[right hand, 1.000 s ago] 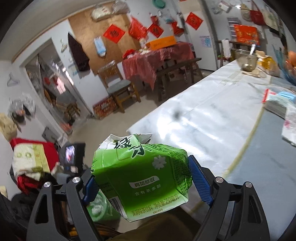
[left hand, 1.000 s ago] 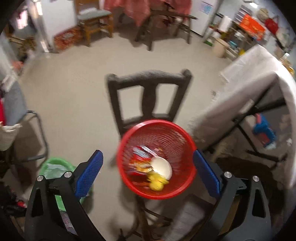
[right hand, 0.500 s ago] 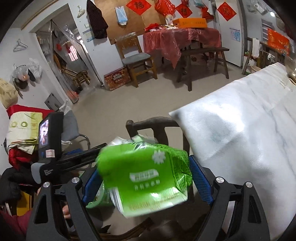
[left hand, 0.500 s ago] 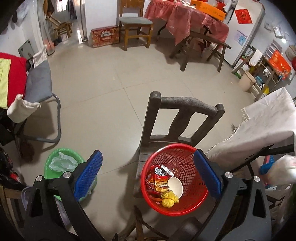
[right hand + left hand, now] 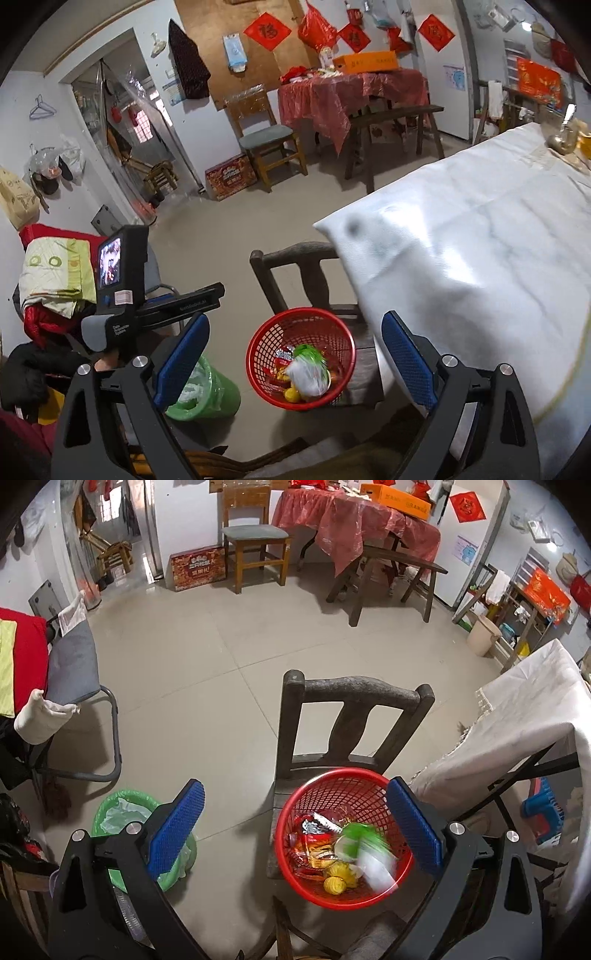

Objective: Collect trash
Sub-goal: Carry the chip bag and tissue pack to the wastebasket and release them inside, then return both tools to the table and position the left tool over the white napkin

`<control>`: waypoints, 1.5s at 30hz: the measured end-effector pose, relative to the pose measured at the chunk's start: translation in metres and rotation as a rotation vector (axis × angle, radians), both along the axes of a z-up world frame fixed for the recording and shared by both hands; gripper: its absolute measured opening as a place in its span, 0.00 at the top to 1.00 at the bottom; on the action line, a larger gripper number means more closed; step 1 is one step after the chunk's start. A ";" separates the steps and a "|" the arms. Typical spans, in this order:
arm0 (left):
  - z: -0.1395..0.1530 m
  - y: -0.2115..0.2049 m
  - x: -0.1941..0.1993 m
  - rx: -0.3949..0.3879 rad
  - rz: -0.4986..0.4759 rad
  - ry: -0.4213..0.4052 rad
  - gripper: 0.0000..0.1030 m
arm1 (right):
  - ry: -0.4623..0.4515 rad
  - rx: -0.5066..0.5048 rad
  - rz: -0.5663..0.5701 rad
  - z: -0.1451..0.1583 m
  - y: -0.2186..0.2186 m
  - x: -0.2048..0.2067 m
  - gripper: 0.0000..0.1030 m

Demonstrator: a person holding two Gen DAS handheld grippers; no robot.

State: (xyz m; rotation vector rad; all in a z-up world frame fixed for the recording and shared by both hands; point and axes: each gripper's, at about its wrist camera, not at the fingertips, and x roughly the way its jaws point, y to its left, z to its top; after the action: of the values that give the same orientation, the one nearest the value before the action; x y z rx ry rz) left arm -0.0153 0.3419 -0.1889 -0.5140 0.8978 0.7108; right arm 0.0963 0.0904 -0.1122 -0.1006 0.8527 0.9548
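- Both grippers spread wide, nothing held: my right gripper [image 5: 291, 358], my left gripper [image 5: 295, 827].
- Below them, green carton [image 5: 308, 369] lies blurry inside the red basket [image 5: 258, 350] among wrappers.
- Basket sits on a dark wooden chair [image 5: 351, 698], green bin [image 5: 207, 398] beside it.

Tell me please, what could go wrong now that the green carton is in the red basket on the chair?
1. The red basket sits on a dark chair and looks tilted; a knock could tip it and spill the trash.
2. The green carton lies on top of the pile, so it might roll out.
3. The open right gripper hangs just above and could bump the rim.
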 end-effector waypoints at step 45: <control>0.094 -0.205 0.057 0.094 -0.553 -0.141 0.06 | -0.167 0.136 -0.799 0.040 -0.358 -0.013 0.05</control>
State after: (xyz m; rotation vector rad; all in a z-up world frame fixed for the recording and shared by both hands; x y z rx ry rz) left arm 0.0418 0.1365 -0.0948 -0.2093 0.8185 0.2079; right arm 0.0835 -0.2677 -0.0717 0.2608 0.5872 0.2435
